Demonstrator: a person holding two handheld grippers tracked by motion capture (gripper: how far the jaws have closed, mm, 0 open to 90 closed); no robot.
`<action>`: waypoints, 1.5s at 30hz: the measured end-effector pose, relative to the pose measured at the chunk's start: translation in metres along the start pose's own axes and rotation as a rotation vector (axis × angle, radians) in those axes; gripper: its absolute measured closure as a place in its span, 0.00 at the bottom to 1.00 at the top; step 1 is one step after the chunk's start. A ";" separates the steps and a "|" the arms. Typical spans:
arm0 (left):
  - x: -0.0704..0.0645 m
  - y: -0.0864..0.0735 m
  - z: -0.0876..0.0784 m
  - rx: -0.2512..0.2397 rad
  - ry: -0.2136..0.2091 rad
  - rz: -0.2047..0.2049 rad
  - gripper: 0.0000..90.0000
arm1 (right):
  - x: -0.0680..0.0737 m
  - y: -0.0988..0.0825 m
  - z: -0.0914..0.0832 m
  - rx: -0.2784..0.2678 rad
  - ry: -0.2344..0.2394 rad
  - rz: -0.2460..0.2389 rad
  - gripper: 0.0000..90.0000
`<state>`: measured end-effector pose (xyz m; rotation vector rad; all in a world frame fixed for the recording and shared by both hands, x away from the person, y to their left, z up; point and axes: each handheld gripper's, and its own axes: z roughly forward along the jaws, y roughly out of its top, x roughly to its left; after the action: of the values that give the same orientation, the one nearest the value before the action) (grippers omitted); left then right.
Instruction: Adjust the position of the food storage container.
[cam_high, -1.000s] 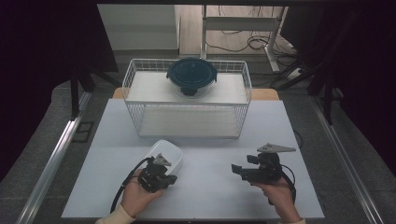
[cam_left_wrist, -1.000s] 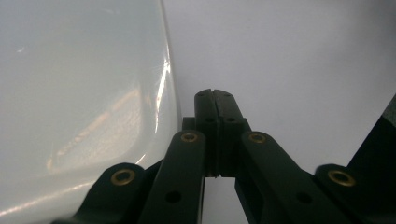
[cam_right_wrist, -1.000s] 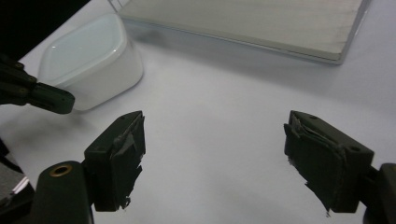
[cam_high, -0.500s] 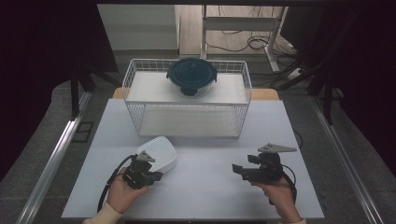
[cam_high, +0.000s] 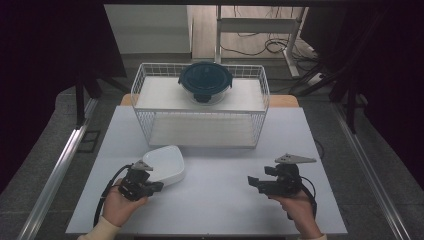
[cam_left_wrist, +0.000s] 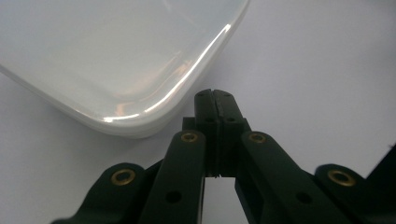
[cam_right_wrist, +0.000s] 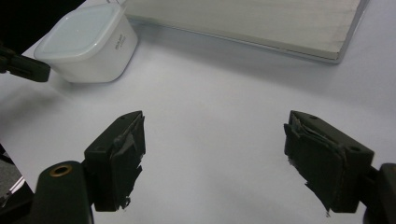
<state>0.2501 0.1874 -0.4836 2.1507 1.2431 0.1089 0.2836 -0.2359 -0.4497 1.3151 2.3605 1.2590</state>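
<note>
My left tool (cam_high: 154, 186) closed, empty, tip just beside white dish (cam_high: 165, 164) near counter (cam_high: 220, 200) front-left. My right tool (cam_right_wrist: 212, 158) open, empty, well apart from dish.

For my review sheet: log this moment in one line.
left gripper: shut, beside white dish | right gripper: open, empty | lidded bowl: on wire rack

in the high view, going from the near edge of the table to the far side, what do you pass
left gripper and right gripper → white dish → wire basket → dark-lidded round container on the basket's top shelf
</note>
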 end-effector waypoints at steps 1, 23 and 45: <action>-0.001 0.001 -0.003 -0.013 -0.003 0.001 1.00 | 0.000 0.000 0.000 0.000 0.000 0.000 0.23; 0.062 0.105 0.010 -0.086 0.104 0.062 1.00 | -0.002 -0.003 0.005 0.019 0.002 0.013 0.22; 0.074 0.109 0.039 -0.009 0.139 0.106 1.00 | -0.003 -0.005 0.006 0.020 -0.004 0.010 0.22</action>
<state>0.3867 0.1906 -0.4707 2.2326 1.2015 0.3131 0.2857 -0.2362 -0.4577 1.3350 2.3729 1.2381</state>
